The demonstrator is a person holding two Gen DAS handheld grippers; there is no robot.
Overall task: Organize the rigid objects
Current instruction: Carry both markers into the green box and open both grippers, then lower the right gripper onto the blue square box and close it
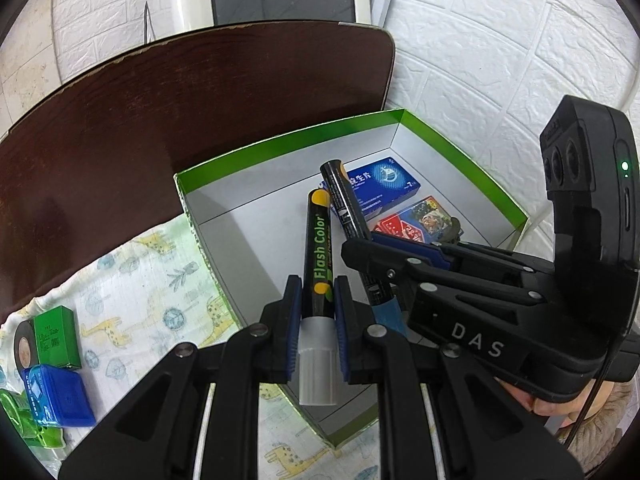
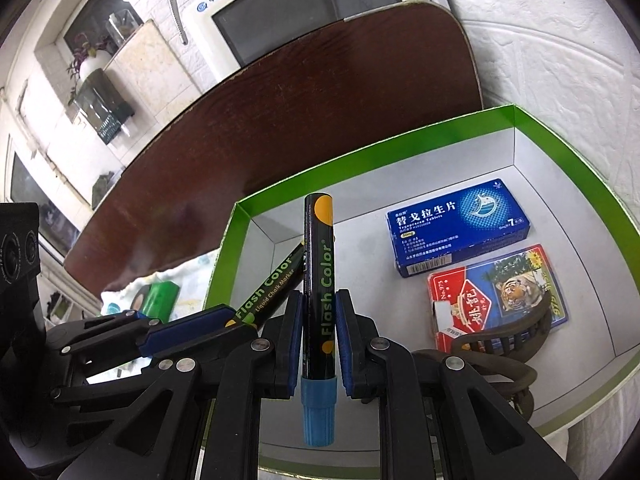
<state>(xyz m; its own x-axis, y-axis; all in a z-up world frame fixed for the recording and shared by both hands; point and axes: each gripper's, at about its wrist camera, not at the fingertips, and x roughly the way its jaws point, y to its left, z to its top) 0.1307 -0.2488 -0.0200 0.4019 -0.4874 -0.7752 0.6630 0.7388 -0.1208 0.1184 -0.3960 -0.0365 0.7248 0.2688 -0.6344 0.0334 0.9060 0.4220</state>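
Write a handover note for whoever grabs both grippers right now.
Left gripper: shut on the black Flash Color chalk marker with the white cap, held over the green-rimmed cardboard box.
Right gripper: shut on the black Flash Color chalk marker with the blue cap, also over the box.
Already in the box: blue medicine carton, red playing-card pack with a tiger picture, dark brown plastic hair claw.
Left outside, on the giraffe-print cloth: green small box, blue plastic case, black tape roll, a shiny green item.
Next, probably: release both markers into the box, then fetch the cloth items.
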